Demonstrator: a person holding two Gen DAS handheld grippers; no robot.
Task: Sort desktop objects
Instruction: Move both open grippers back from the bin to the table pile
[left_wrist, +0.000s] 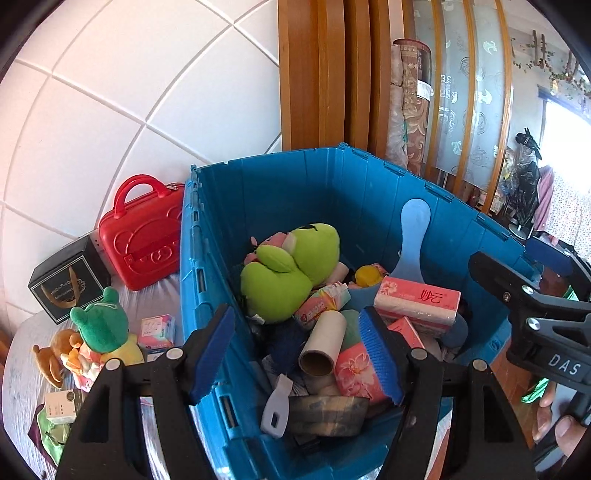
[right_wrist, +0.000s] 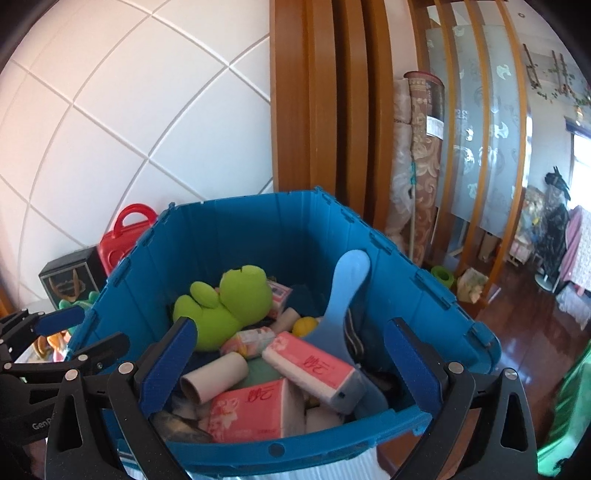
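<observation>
Over the blue crate (right_wrist: 236, 448), the right claw (right_wrist: 295, 369) stands wide and empty; the left claw (left_wrist: 295, 354) is half-spread, holding nothing, straddling the crate's left wall. Inside lie tissue packs (right_wrist: 310, 363), a cardboard tube (right_wrist: 214, 376) and a green plush frog (right_wrist: 229, 306). A drop looks finished; next likely comes fetching the plush toys (left_wrist: 99, 328) left of the crate.

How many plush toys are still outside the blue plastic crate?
3: dark green plush frog, brown plush bear and a pink-and-yellow plush under them, left of the crate. Others may be hidden.

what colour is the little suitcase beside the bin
Red suitcase, with an embossed bear face; the left wrist view shows it best.
</observation>
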